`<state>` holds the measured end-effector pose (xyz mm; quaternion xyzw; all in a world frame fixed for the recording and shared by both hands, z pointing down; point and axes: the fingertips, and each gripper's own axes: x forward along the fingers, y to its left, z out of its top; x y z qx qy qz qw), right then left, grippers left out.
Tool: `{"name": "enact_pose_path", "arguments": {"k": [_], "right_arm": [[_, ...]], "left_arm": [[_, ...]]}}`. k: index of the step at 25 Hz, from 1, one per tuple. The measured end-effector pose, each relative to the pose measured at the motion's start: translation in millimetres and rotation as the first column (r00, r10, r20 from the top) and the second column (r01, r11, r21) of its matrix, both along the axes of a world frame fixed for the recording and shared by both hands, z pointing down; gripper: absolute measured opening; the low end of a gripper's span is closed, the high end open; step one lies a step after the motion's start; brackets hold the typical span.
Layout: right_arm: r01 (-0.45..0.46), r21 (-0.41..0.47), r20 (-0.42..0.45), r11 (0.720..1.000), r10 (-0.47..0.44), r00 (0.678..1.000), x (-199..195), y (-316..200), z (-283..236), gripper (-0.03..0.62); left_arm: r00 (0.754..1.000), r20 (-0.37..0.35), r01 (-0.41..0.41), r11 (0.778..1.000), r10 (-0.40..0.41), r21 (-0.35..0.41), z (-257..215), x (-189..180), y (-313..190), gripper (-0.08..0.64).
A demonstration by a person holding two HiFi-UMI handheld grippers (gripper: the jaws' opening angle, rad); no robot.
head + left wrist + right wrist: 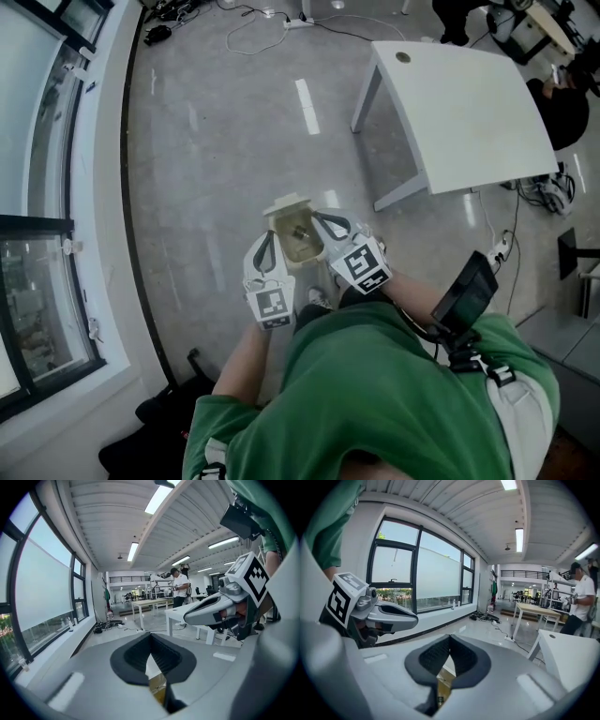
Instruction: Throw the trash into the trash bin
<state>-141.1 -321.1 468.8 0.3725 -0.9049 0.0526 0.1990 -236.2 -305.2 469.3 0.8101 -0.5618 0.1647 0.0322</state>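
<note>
While pinched from both sides, the beige box (298, 236) hangs mid-frame.
Left gripper (273, 240) clamps its left wall, right gripper (320, 223) its right, both pairs of jaws pressed onto the rim.

The floor (216, 141) is plain grey polished stuff with a white tape strip (307, 105) on it and cables (272, 23) trailing along the far edge. A white bench (469, 112) stands on it over to the right, with a little round grommet (403, 57) near one corner.
</note>
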Motion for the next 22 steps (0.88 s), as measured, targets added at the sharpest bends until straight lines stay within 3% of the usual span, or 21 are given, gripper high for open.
{"name": "enact_pose_path", "arguments": {"k": [8,22], "right_arm": [[-0.027,0.047,0.067,0.999,0.024,0.997,-6,13,-43,0.003],[-0.06,0.104,0.12,0.993,0.048,0.992,1,48,-85,0.003]], "left_arm": [[1.0,-0.018,0.009,0.993,-0.007,0.116,-51,-12,12,0.006],[0.999,-0.035,-0.027,0.989,0.033,0.147,-79,-5,40,0.006]]}}
